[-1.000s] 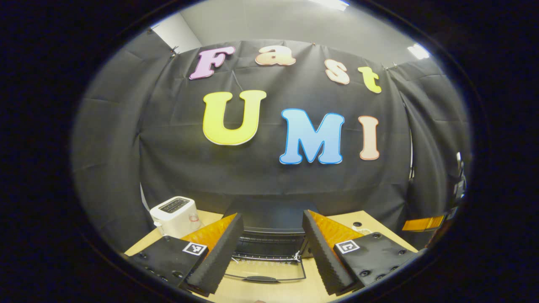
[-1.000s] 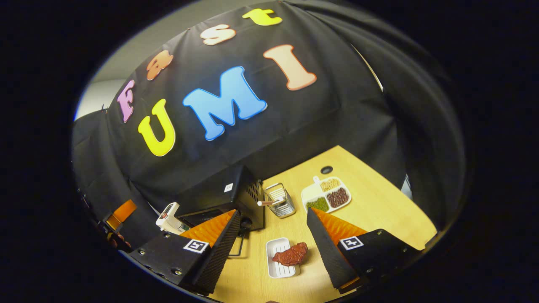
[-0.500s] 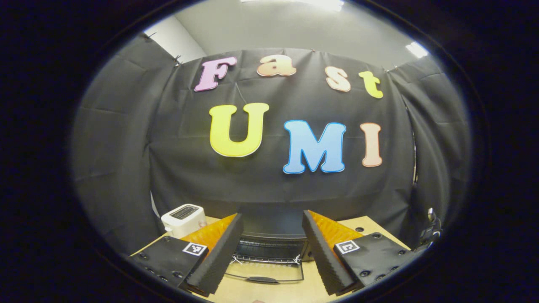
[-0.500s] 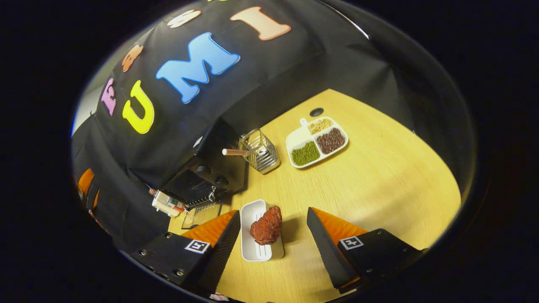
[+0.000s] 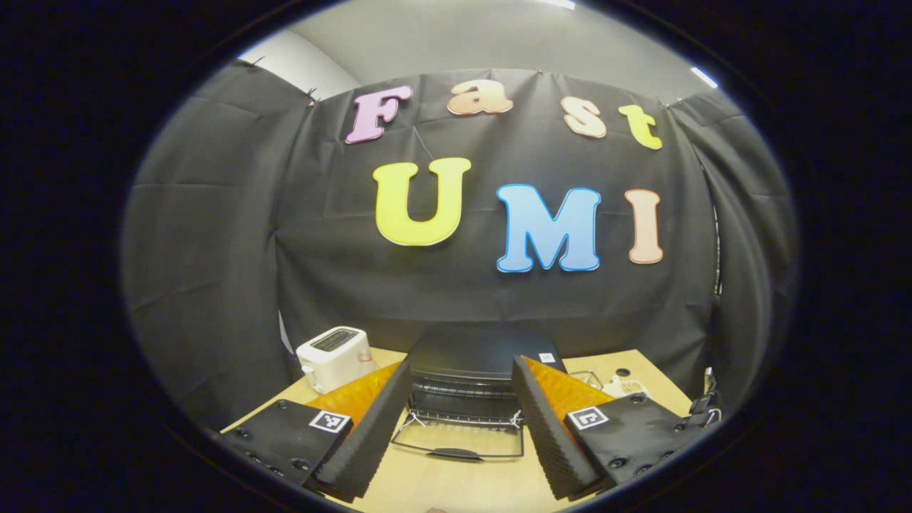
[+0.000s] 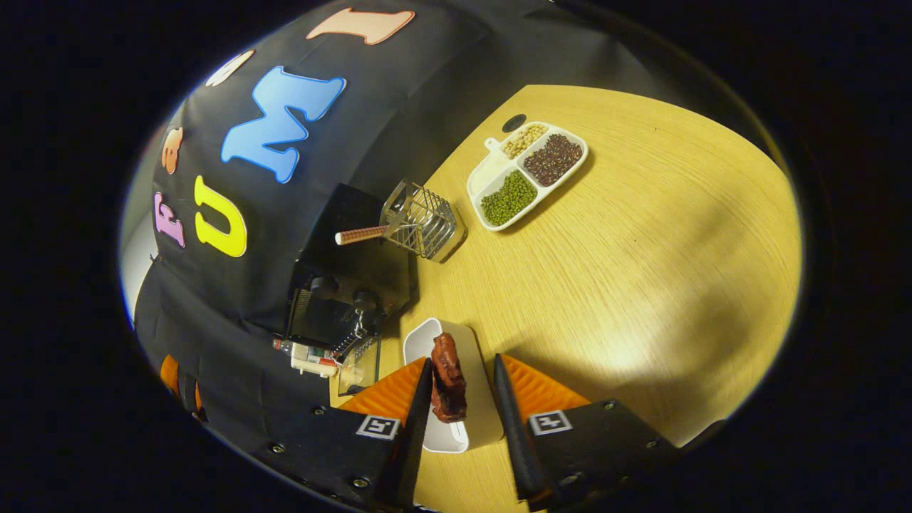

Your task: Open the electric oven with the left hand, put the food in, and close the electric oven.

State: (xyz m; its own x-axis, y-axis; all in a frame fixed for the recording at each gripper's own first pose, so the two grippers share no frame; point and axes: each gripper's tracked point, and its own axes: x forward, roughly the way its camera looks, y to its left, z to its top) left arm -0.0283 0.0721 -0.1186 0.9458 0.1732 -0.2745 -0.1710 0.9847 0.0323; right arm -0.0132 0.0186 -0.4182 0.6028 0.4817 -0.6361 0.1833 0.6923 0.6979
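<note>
In the right gripper view the right gripper (image 6: 459, 420) straddles the white tray (image 6: 477, 399) at bottom centre, jaws narrowed beside the red food (image 6: 447, 381) (contact uncertain), while the electric oven (image 6: 342, 299), door down, lies up-left; the left gripper (image 5: 459, 434) stays wide, empty.

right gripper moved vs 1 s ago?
Yes. The right gripper has come down over the white tray, its fingers now flanking the meat, which earlier lay well ahead of them.
</note>
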